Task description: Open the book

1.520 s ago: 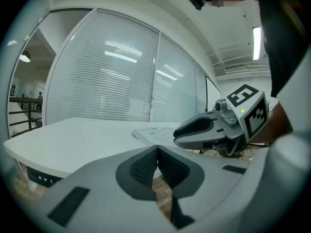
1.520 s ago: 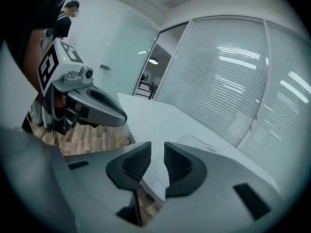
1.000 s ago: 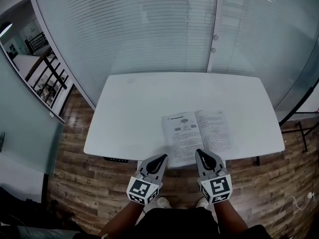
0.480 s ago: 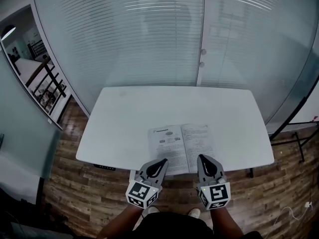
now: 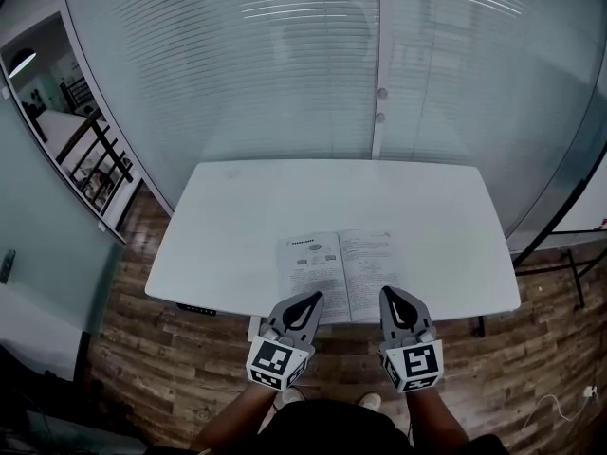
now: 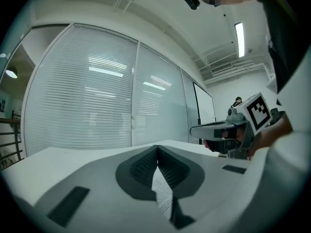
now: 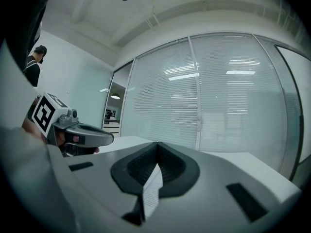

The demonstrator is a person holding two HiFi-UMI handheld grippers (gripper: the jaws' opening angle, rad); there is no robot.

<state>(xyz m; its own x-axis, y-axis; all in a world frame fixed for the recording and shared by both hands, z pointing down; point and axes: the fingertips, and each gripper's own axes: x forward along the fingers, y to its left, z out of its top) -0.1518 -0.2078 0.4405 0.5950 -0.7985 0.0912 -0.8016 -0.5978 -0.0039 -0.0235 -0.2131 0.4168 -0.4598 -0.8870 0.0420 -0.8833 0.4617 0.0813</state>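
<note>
Bare white tabletop (image 5: 228, 207) left, right and beyond the open book (image 5: 343, 271), flat and low near the front edge. Far side closed by glass wall (image 5: 285, 64) with blinds, just behind. Front edge taken by left gripper (image 5: 316, 298) and right gripper (image 5: 387, 292), side by side, apart, jaws together. Black frame legs (image 5: 569, 245) on floor past right end.

Left claw (image 5: 314, 299) and right claw (image 5: 386, 292) both closed, level, side by side
</note>
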